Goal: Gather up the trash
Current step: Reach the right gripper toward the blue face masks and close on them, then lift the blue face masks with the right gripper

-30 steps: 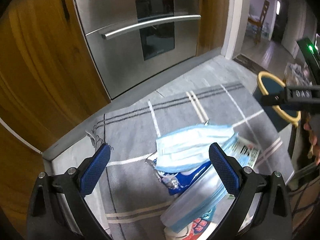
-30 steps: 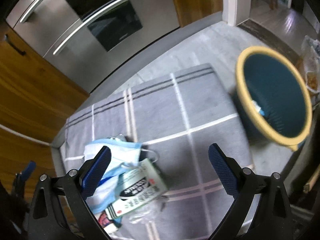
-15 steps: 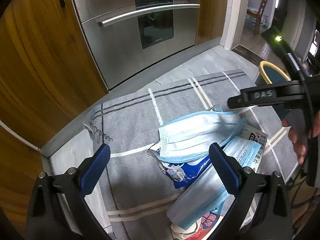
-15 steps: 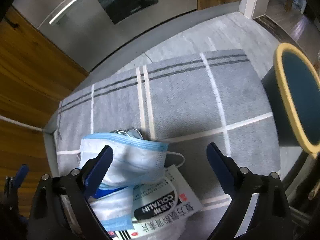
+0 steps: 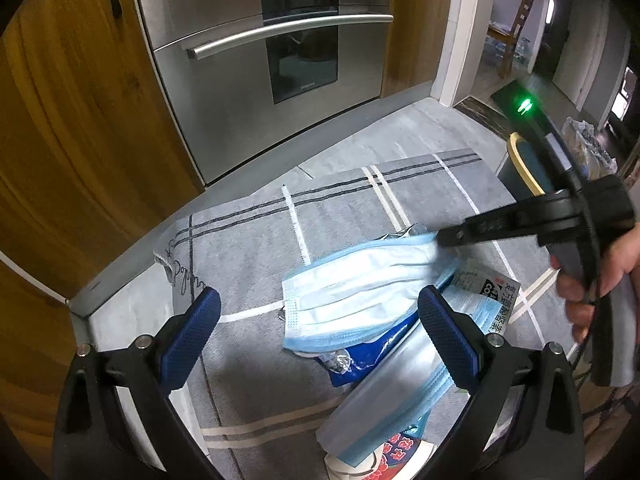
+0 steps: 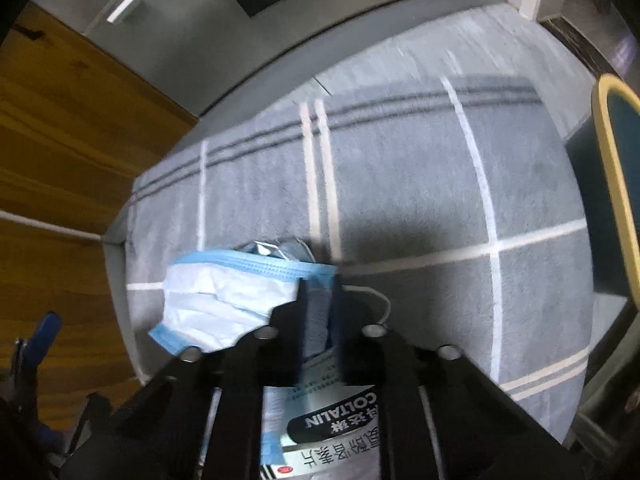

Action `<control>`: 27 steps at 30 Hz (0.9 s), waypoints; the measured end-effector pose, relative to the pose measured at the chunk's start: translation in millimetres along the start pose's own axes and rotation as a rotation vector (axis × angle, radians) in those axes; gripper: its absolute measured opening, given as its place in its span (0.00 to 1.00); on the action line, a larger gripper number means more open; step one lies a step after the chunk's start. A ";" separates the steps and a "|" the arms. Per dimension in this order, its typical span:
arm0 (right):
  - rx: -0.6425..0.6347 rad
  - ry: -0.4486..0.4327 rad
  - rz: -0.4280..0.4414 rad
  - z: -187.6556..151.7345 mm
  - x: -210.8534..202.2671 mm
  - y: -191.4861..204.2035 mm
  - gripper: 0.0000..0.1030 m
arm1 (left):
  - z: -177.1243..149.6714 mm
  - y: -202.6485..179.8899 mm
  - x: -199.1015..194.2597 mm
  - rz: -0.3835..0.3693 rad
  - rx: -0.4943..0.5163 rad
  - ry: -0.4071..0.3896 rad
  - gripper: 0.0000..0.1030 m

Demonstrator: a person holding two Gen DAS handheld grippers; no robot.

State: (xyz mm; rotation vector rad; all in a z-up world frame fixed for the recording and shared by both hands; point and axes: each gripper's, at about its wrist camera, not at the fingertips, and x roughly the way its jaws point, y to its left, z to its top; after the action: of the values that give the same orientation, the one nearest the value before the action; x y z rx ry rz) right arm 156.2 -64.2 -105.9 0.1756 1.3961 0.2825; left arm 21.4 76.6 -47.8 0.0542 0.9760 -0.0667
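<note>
Mask (image 6: 224,292) edge pinched in your right gripper (image 6: 320,300), jaws just closed; your left gripper (image 5: 320,332) hovers open above the pile.

My left claw (image 5: 320,336) hangs open over the grey rug (image 5: 248,240). Between my pads: top face mask (image 5: 360,292). Second mask (image 5: 400,384) under my right pad. Ahead right, my right claw (image 5: 444,237) pinches the top mask's far corner.

Face mask (image 5: 360,292) atop medicine box (image 5: 490,300)
</note>
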 end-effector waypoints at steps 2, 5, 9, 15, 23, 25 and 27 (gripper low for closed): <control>-0.014 -0.026 0.022 1.9 -7.9 1.6 0.01 | 0.6 0.7 1.2 -0.001 -0.008 0.003 0.94; -0.027 -0.068 0.050 4.7 -22.7 4.3 0.01 | 0.3 -1.4 3.0 -0.012 -0.009 0.009 0.94; -0.033 -0.100 0.073 6.3 -37.3 2.1 0.01 | -1.6 -8.1 4.5 -0.044 0.003 0.017 0.94; -0.054 0.011 0.036 -0.2 -15.0 1.5 0.38 | -4.1 -13.1 6.0 -0.051 0.007 0.032 0.94; -0.039 0.065 0.019 -6.0 6.3 5.5 0.58 | -7.2 -16.6 8.2 -0.043 0.030 0.047 0.94; -0.025 0.073 0.009 -4.0 14.7 3.1 0.59 | -8.3 -16.6 8.1 -0.042 0.035 0.050 0.94; 0.005 0.099 0.045 -3.5 24.9 1.8 0.58 | -9.6 -15.4 7.6 -0.042 0.037 0.050 0.94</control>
State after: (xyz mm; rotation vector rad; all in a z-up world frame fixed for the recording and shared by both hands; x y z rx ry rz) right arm 156.2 -55.2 -129.5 0.1990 1.4920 0.3287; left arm 16.5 61.7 -59.7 0.0699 1.0265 -0.1221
